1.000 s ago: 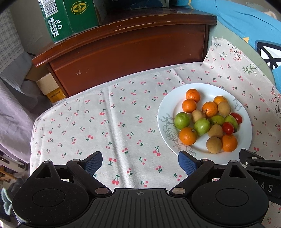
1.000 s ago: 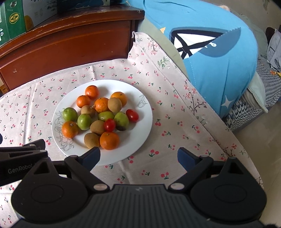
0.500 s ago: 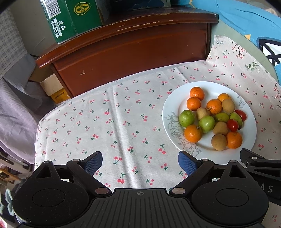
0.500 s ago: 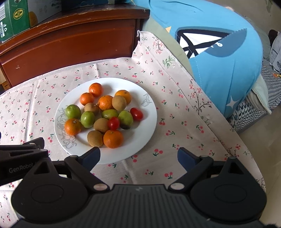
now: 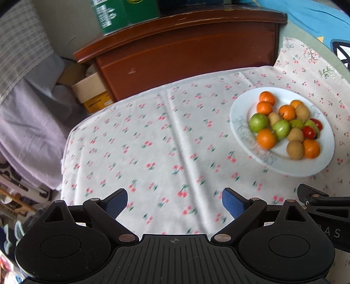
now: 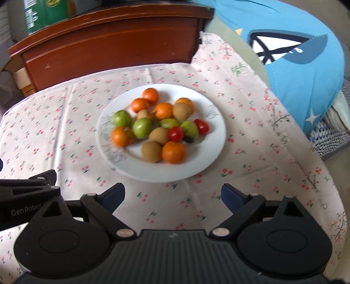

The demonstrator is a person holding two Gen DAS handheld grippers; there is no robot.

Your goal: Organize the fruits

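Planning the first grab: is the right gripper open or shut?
Open: the right gripper has its blue fingertips spread wide, holding nothing, short of the plate.

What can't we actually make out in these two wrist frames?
- Green box, left view: cut off by the top edge, print blurred.
- Fruit pile, right view: motion blur; the dark spot under the green fruit near the tomatoes can't be identified.
- Plate print, both views: smeared.
- Right gripper, left view: only a corner shows, cut off by the edge.
- Blue cushion, right view: runs out of frame.

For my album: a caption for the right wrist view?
Open right hand-held gripper facing a white plate of mixed fruit.
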